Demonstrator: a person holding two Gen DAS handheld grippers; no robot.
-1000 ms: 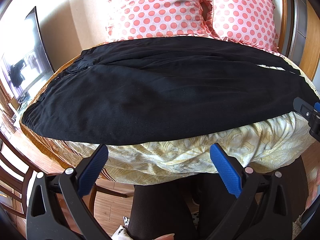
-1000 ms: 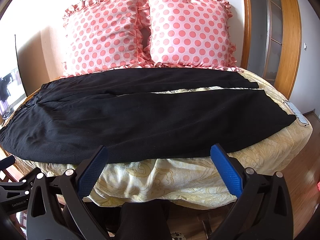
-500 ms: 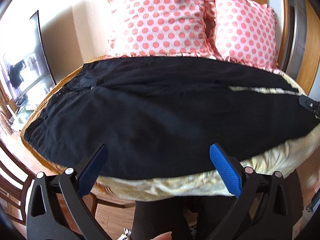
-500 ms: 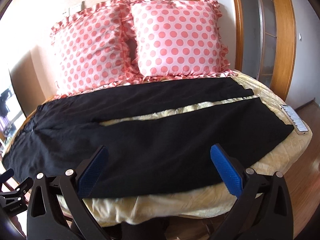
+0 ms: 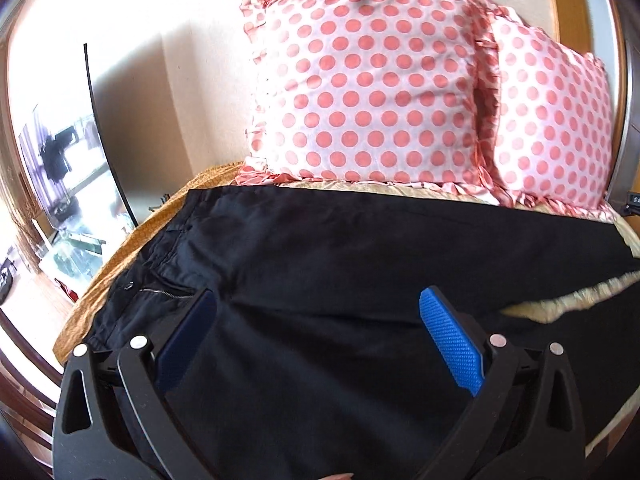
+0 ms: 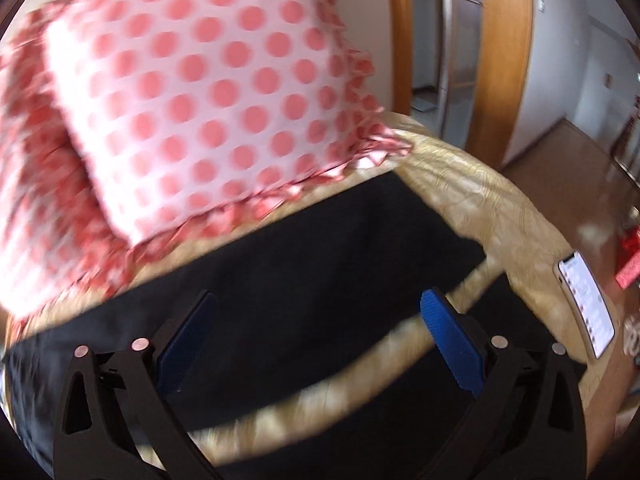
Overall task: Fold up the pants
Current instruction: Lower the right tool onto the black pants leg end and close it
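Black pants point(image 5: 320, 264) lie spread flat across the bed, waistband and zipper at the left, legs running to the right. My left gripper point(image 5: 316, 320) hovers open over the seat and crotch area, blue pads wide apart with nothing between them. In the right wrist view the two pant legs point(image 6: 312, 264) lie apart, with a strip of yellow bedspread point(image 6: 404, 340) showing between them. My right gripper point(image 6: 318, 324) is open above the legs near their hems, holding nothing. That view is motion-blurred.
Two pink polka-dot pillows point(image 5: 368, 96) stand against the wall behind the pants. A lit phone point(image 6: 586, 306) lies on the bedspread at the right edge. A mirror or screen point(image 5: 72, 168) leans at the left. A wooden door frame point(image 6: 504, 60) stands at the right.
Both grippers have moved forward from the bed's near edge to over the pants. The right one has swung toward the leg ends. Both remain open.
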